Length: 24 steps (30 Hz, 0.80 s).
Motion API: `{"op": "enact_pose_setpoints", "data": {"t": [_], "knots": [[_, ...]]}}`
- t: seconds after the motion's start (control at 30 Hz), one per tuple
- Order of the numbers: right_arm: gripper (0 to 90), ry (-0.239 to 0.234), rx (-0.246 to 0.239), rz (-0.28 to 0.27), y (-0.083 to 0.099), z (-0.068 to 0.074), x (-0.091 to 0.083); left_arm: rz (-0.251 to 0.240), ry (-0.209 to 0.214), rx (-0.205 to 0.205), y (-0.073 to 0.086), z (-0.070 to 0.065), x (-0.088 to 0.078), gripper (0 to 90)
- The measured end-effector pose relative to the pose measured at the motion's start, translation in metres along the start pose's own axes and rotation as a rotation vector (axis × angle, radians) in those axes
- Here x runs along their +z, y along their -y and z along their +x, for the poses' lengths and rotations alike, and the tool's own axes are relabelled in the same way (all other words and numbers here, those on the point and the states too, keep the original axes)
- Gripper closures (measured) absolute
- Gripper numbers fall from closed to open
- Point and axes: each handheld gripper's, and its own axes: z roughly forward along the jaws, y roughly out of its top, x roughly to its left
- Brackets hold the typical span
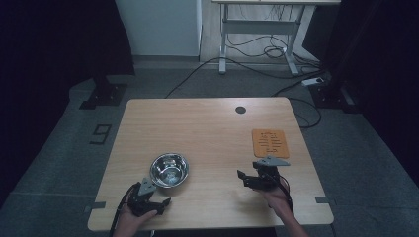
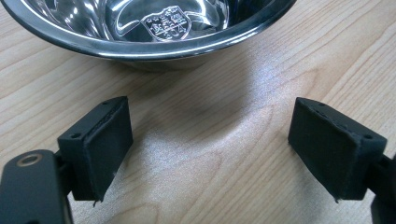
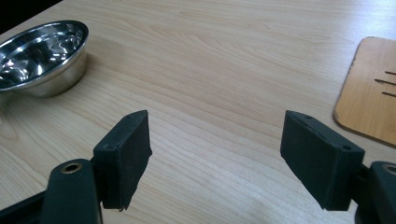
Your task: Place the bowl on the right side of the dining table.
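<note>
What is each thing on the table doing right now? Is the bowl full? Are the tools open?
Steel bowl: upright, empty, nothing touching it.
Orange mat: lying flat, nothing on it.
Left tool: open, holding nothing, near the bowl.
Right tool: open, holding nothing, over bare table.

Digit 9 (image 1: 101, 133) marked on the floor left of the table, unreadable crest (image 2: 166, 22) inside the steel bowl (image 2: 140, 42)
</note>
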Motion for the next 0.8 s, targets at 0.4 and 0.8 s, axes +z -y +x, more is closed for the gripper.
{"op": "enact_pose_setpoints", "data": {"t": [0.4,0.8], "knots": [[24.3,-0.018,-0.008,-0.005,-0.014,0.008,0.005,0.000,0.000,0.000,0.000,0.000,0.000,13.3],[24.5,-0.034,-0.012,0.006,-0.024,0.016,0.015,0.000,0.000,0.000,0.000,0.000,0.000,13.3]]}}
